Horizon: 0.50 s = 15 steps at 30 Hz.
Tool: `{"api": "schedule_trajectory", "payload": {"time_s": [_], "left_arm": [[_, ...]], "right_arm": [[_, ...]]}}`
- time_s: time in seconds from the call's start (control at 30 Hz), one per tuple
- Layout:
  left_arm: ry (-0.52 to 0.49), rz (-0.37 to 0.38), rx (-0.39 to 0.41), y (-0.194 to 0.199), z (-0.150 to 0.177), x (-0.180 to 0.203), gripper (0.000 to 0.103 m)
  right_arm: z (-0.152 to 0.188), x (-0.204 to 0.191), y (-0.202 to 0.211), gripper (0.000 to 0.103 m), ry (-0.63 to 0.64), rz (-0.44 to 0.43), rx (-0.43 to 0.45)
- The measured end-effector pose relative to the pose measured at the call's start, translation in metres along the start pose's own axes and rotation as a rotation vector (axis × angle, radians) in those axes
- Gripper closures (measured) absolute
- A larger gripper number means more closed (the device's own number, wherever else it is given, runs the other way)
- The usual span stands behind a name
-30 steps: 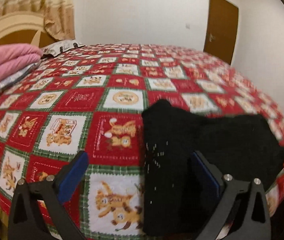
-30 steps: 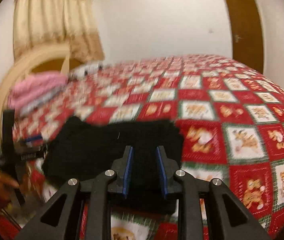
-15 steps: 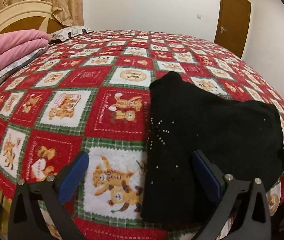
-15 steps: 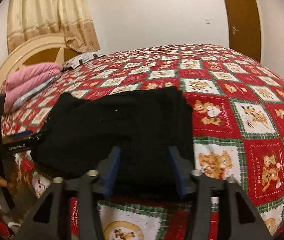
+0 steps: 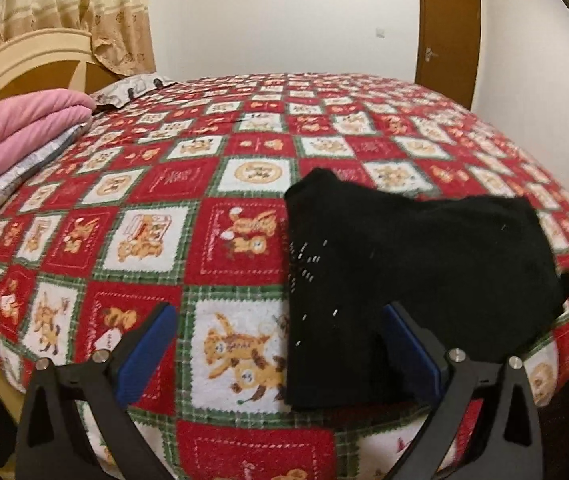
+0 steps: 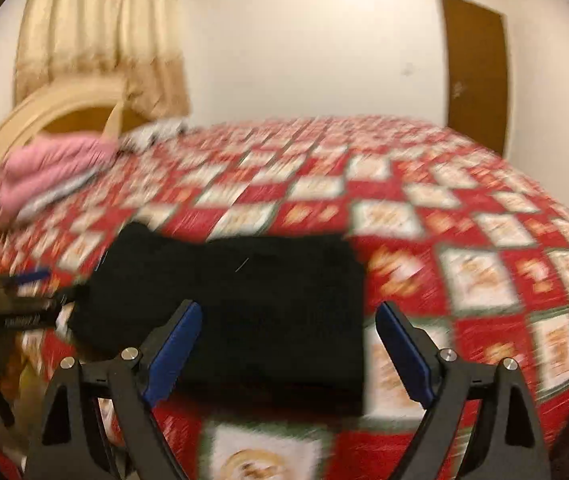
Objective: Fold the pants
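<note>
Broadly, red-green-white checked quilt with bear prints (image 5: 156, 240) covering bed; folded black knit pants (image 5: 412, 264) lying flat on it near front edge. Folded pink blanket (image 5: 16, 120) sitting by cream headboard. Left gripper (image 5: 280, 346) hovering wide apart, gripping nothing, blue pads straddling pants' left edge. Right gripper (image 6: 288, 350) opening, jaws spreading above pants, pads pressing nothing; view blurring.

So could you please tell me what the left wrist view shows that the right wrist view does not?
Only the left wrist view shows the left hand-held gripper from behind, jaws wide, and sharp cartoon patches. Only the right wrist view shows the right hand-held gripper from behind, jaws opening and clear of the cloth. Both show the folded black pants, the red patchwork bedspread, the pink blanket and the door.
</note>
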<state>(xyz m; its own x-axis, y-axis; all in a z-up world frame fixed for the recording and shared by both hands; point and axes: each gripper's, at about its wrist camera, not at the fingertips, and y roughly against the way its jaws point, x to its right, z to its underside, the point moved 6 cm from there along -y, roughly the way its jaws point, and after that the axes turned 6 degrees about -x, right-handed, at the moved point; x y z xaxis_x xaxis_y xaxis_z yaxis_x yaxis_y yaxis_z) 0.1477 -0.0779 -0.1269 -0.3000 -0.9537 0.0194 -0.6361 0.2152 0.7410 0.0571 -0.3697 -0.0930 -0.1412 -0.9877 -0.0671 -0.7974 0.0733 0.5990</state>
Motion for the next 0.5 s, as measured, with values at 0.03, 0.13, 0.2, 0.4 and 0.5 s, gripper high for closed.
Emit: {"api": "schedule_trajectory", "payload": {"time_s": [0.03,0.13,0.2,0.4,0.5], "left_arm": [[0.006,0.015,0.006,0.0,-0.003,0.0,0.0],[0.025,0.06,0.027,-0.004,-0.018,-0.003,0.0],[0.04,0.094,0.015,-0.013,-0.025,-0.003,0.0],[0.169,0.204,-0.125,-0.052,-0.024,-0.001,0.0],[0.155,0.185,-0.096,-0.052,-0.019,0.004,0.0]], "right_arm": [[-0.004,0.009,0.003,0.013,-0.023,0.011,0.007],[-0.005,0.055,0.001,0.013,-0.191,-0.026,-0.018],[0.002,0.081,-0.008,0.013,-0.35,-0.127,-0.038],[0.031,0.098,-0.051,0.013,-0.541,-0.233,-0.159],[0.034,0.089,-0.05,0.013,-0.537,-0.246,-0.148]]}}
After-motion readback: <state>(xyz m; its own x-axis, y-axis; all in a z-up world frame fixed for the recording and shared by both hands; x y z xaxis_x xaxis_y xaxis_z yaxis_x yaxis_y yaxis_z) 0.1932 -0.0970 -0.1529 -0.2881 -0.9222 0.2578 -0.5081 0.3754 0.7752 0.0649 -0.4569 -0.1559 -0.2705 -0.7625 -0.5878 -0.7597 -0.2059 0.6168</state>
